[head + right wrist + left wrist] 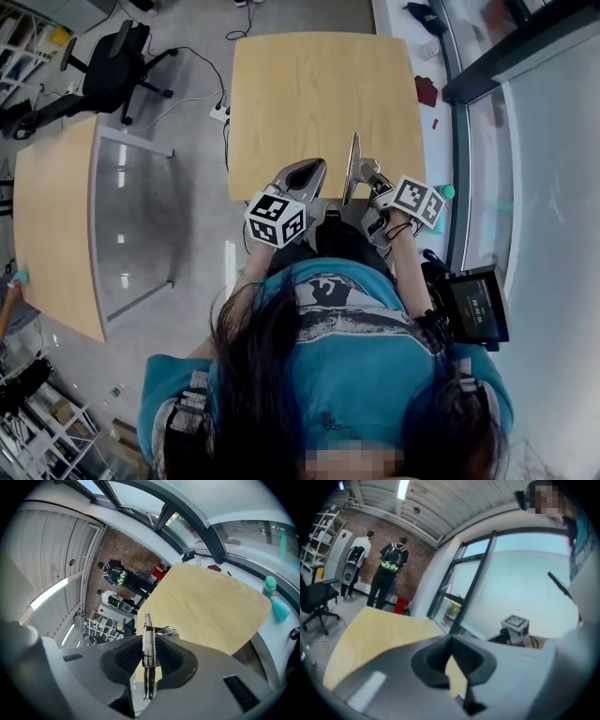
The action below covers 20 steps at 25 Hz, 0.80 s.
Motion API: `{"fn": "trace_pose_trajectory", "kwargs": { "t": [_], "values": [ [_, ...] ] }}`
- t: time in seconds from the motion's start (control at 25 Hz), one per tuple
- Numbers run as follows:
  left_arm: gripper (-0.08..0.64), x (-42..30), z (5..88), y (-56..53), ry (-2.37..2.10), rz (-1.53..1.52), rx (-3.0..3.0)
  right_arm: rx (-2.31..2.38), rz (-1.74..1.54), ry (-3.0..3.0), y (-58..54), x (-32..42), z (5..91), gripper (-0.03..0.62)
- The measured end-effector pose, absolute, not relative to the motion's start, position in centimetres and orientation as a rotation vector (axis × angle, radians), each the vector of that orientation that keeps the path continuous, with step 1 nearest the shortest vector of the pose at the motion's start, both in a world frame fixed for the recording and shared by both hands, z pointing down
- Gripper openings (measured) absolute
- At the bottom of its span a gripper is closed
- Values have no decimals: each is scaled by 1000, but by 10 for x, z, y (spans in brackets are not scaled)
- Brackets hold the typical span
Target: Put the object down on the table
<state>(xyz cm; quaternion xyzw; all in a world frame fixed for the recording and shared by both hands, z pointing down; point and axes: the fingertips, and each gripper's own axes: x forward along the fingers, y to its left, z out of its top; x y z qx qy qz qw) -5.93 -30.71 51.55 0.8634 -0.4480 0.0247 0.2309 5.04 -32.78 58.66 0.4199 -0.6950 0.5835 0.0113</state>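
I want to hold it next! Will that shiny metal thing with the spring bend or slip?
The metal spring piece looks stiff, so it probably won't flop. Its shiny surface may be slippery, though the right tool pinches it between ribbed pads. Thin and flat, it would likely tip over if stood up.

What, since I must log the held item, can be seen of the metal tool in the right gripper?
The metal tool is thin, silvery and shiny, seen edge-on, with a coil spring along its middle and a small curved loop near the top. It stands upright, clamped between the right gripper's black ribbed pads, over the wooden table's near edge.
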Motion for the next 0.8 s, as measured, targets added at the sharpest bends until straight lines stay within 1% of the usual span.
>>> {"fn": "trace_pose_trajectory", "kwargs": {
  "t": [0.2, 0.44, 0.68, 0.8],
  "values": [
    [2, -56, 520, -326, -1286, 83, 2337, 1271, 1782, -2162, -374, 59, 608, 91],
    [2, -67, 527, -351, -1370, 84, 2278, 1240, 1756, -2114, -434, 62, 647, 91],
    [3, -78, 526, -357, -1427, 83, 2234, 1216, 1857, -2059, -466, 58, 677, 91],
    [2, -81, 526, -358, -1441, 83, 2219, 1226, 1858, -2043, -478, 55, 690, 91]
  ]
}}
